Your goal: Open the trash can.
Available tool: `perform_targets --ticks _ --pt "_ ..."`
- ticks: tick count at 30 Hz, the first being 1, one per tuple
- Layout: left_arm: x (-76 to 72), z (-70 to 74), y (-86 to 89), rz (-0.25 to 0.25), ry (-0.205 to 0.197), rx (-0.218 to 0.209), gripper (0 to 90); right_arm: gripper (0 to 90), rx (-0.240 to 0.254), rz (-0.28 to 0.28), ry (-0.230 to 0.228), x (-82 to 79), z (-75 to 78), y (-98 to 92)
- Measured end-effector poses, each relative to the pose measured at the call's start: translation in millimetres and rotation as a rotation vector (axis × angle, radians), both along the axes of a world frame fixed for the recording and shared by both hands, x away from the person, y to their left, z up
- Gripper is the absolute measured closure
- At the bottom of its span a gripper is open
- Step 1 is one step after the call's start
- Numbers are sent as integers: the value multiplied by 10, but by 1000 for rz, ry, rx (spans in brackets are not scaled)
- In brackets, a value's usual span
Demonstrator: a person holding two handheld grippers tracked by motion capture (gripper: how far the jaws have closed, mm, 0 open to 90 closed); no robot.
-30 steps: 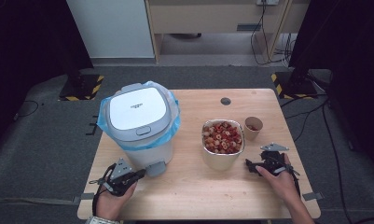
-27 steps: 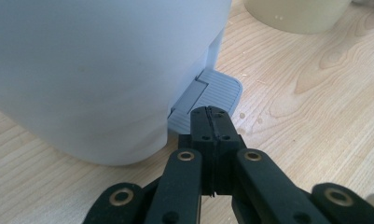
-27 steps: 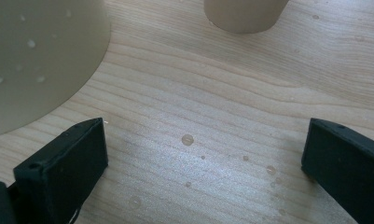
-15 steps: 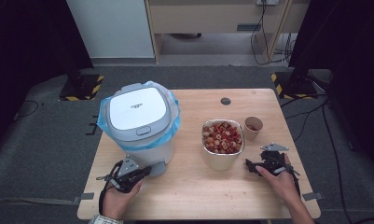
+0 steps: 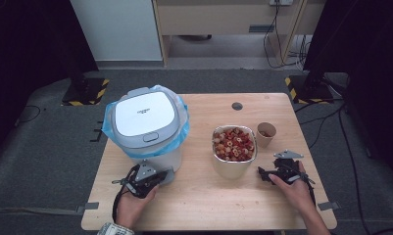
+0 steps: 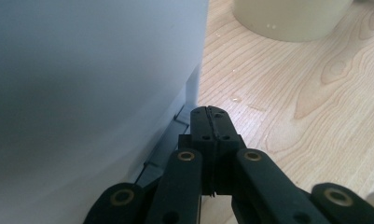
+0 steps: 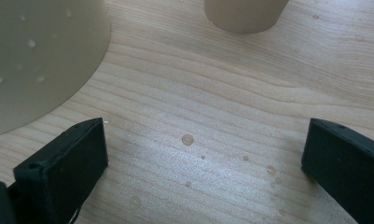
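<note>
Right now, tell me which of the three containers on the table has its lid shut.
The white bin lined with a blue bag, at the table's left. Its flat lid is closed, while the bowl of cereal rings and the small paper cup beside it stand open-topped.

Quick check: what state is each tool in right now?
Left tool: closed, nothing between its jaws, tips at the foot of the bin.
Right tool: open, holding nothing, resting on the table near the bowl.
</note>
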State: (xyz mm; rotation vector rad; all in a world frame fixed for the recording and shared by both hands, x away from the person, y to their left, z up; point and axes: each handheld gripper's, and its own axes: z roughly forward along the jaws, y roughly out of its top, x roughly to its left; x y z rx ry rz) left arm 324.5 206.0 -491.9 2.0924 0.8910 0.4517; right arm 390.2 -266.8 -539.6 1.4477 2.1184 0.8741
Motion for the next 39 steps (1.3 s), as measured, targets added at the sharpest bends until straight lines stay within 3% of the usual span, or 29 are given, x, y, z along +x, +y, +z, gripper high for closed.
perform_targets --ticks 2,3,5,6,9,18,23,35,39 --pt "-2 -4 -29 -7 -3 7 898 6 -1 2 -1 0 -1 -1" --pt "-6 -21 -80 -16 -7 40 898 5 -3 4 -2 -1 -1 -2" --pt "-7 -29 -95 -18 -6 52 898 6 -2 4 -2 -1 -1 -2" --pt "-4 -44 -108 -16 -5 79 898 6 -3 4 -2 -1 -1 -3" --pt "12 -66 -82 7 4 96 898 6 -2 4 -2 -1 -1 -3" --pt "7 -120 -100 20 6 115 899 5 -3 4 -2 -2 -1 -3" --pt "12 -134 -98 30 19 103 900 5 -3 4 -2 -3 -1 -3" --pt "26 -211 -142 27 50 153 900 6 -2 3 -2 -4 -1 -3" --pt "29 -216 -138 28 52 150 900 5 -2 3 -2 -4 -1 -3"
